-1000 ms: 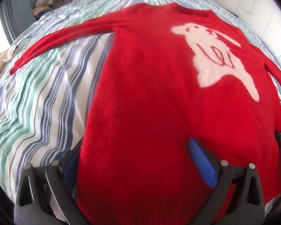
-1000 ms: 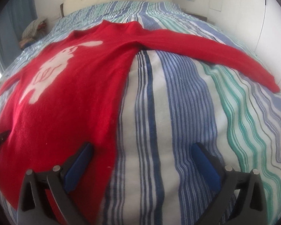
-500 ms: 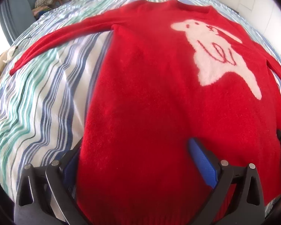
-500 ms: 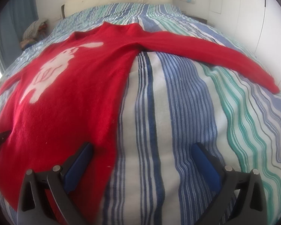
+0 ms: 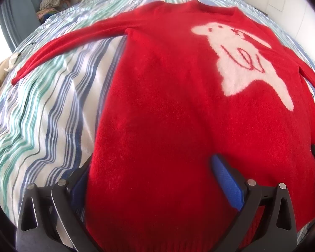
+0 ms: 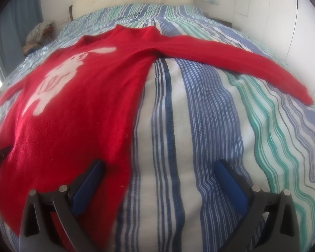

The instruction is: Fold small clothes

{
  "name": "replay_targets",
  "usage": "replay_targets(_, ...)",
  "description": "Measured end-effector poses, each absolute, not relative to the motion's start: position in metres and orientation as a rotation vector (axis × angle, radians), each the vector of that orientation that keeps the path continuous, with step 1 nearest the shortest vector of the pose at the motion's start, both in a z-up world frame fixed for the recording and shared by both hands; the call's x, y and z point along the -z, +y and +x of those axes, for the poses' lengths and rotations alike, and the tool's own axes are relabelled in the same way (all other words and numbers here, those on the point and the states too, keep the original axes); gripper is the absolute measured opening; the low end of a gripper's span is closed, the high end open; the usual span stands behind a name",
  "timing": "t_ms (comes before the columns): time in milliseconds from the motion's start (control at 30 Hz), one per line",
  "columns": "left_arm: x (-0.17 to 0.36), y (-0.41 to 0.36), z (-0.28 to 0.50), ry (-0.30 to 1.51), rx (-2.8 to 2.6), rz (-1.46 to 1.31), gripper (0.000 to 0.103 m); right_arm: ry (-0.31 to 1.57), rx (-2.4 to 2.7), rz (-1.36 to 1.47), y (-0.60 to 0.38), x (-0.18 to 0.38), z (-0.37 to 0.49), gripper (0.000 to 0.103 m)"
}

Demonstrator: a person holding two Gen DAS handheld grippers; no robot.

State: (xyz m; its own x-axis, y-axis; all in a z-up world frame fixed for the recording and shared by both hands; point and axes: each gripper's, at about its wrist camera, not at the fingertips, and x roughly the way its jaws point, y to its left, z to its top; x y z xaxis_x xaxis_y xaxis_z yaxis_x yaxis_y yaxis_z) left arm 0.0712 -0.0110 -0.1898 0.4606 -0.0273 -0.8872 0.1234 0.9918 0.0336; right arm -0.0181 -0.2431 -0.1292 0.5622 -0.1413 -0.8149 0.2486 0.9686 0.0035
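Red sweater [image 5: 168,126] flat on bed [image 6: 199,126]. Left gripper [image 5: 153,180] and right gripper [image 6: 159,180] spread at hem corners. I should pinch both corners evenly, then lift together.

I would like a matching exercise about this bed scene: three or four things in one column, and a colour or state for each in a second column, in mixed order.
Things:
1. sweater
2. animal picture
3. bed cover
4. left hand-held gripper

Colour or state:
A. striped blue, green and white
B. open
C. red, spread flat with sleeves out
D. white

Pairs: 1-C, 2-D, 3-A, 4-B
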Motion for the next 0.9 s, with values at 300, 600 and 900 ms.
replay_targets(300,0.1864,-0.0077,0.0717,1.093,0.103,0.088,0.102,0.955,0.240,0.107,-0.2419,0.1278,-0.0148,0.103)
replay_targets(600,0.1839,-0.0050,0.0714,1.106,0.147,0.109,0.102,0.959,0.256,0.079,-0.2391,0.1272,-0.0126,0.103)
replay_targets(900,0.1843,-0.0026,0.0681,1.091,0.166,0.118,0.102,0.959,0.255,0.079,-0.2385,0.1276,-0.0130,0.103)
